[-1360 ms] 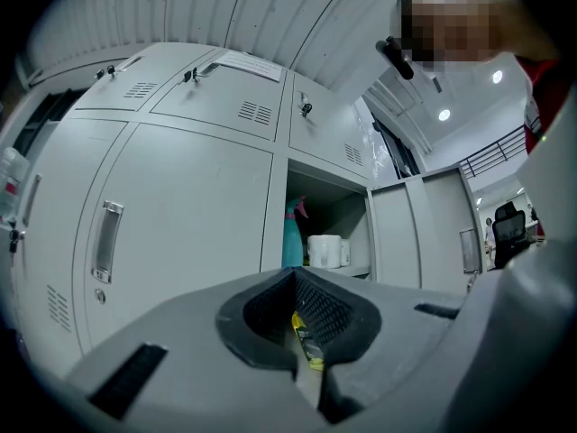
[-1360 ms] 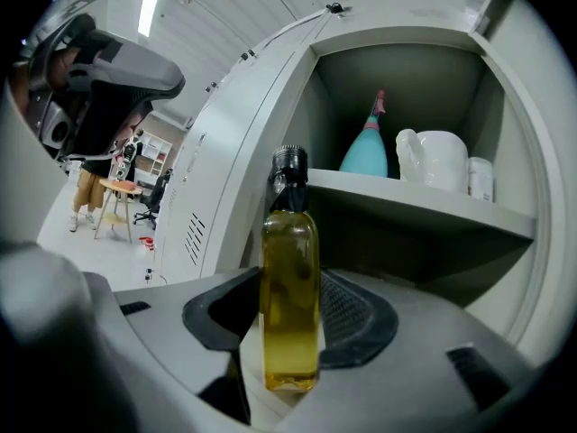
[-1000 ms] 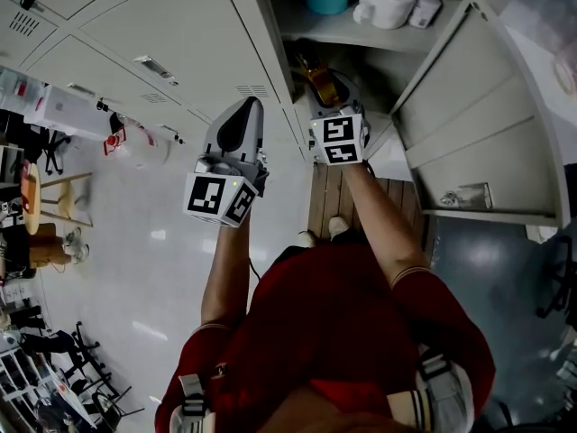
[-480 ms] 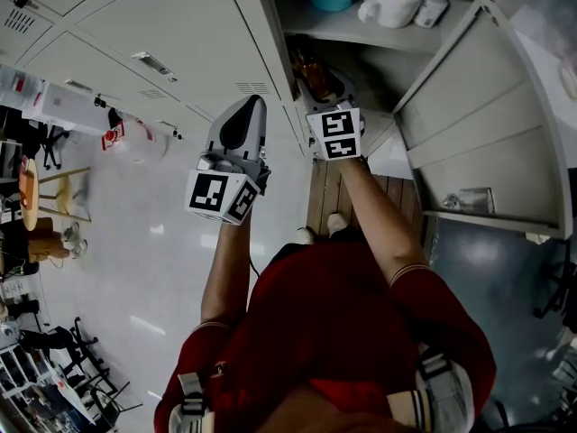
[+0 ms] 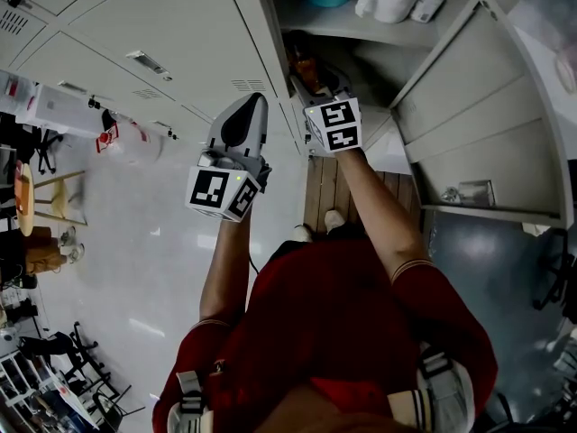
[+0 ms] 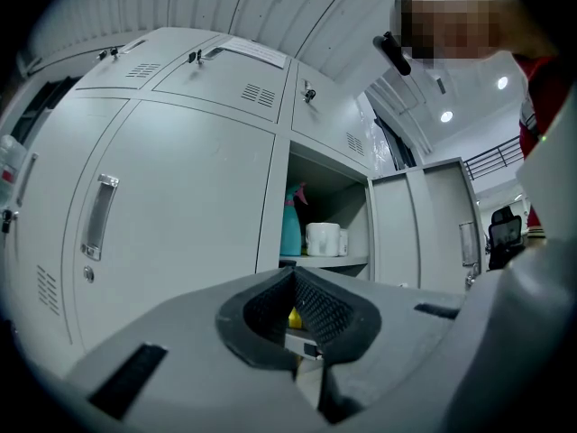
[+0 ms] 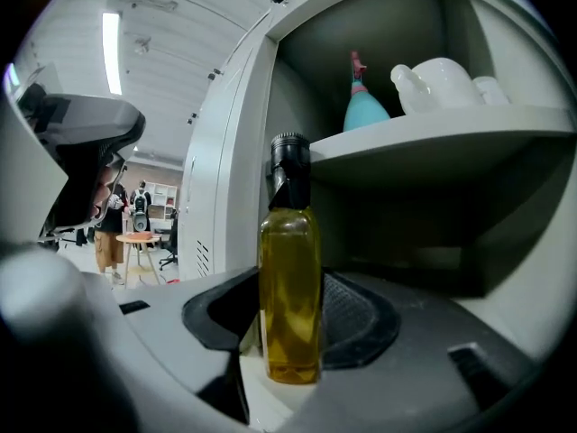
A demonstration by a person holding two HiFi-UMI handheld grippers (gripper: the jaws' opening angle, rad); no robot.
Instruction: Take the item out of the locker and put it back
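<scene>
The bottle [image 7: 289, 305] is a slim, clear cylinder filled with golden-yellow liquid, narrowing at the shoulder to a glossy black cap [image 7: 289, 165]. It stands upright, pinched between the fingers [image 7: 353, 316] of the right gripper [image 7: 293, 278], whose dark pads have a fine cross-hatched rubber texture set in smooth grey plastic. The bottle is at the mouth of the lower compartment of the open locker [image 7: 242, 152], under the shelf [image 7: 433, 138]. Whether its base touches the compartment floor cannot be told.

The locker is smooth, pale grey painted sheet metal with squared edges. On the shelf above the bottle stand a teal spray bottle [image 7: 364, 108] with a pink nozzle and a rounded white jug [image 7: 442, 84] with a glossy, ceramic-looking surface. The head view shows the locker door [image 5: 478, 133] swung wide to the right, with a metal handle near its edge.

The left gripper [image 6: 294, 278] hangs outside the locker, in front of the closed doors [image 6: 171, 215] beside it. Its fingers are pressed together at the tips with nothing between them, and their pads show the same cross-hatched pattern. The closed doors are flat panels with small vent slots and a chrome bar handle [image 6: 97, 215]. The floor [image 5: 144, 269] below is pale and shiny, with light glare on it.
</scene>
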